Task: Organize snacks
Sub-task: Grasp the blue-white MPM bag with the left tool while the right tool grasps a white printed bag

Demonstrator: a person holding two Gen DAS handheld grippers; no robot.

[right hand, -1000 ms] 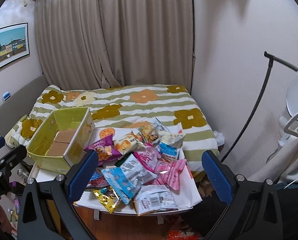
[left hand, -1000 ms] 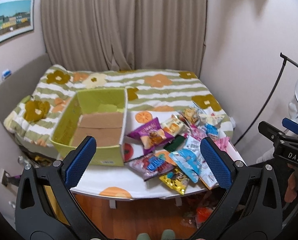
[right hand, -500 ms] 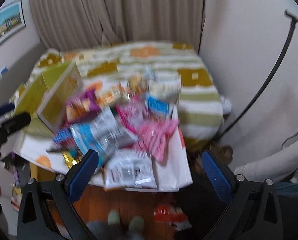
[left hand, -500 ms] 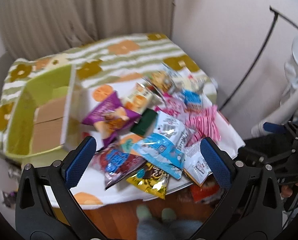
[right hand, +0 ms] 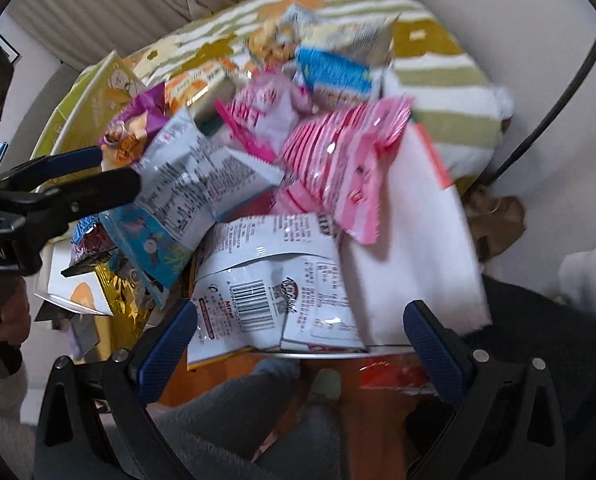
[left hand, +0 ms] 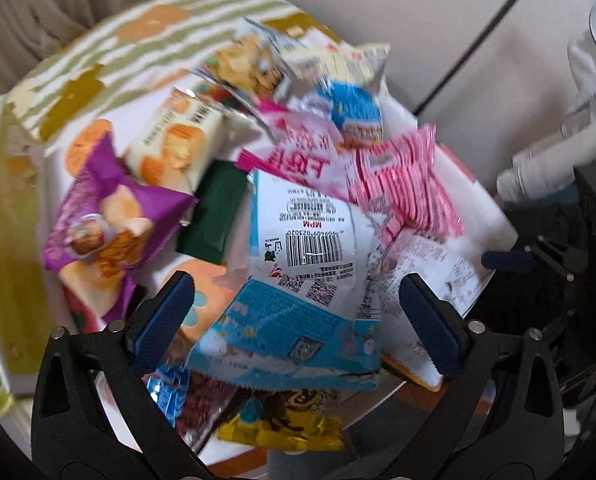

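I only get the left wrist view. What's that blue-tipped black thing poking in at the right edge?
Observer: That's the right gripper. Its jaws are wide open and it is aimed at a white barcode packet at the near edge of the table.
Operator: Anything lying on the floor?
Observer: Yes, a red wrapper lies on the wooden floor below the table edge.
Operator: Who's holding all this?
Observer: A person. Their grey trouser leg and socked foot show below.
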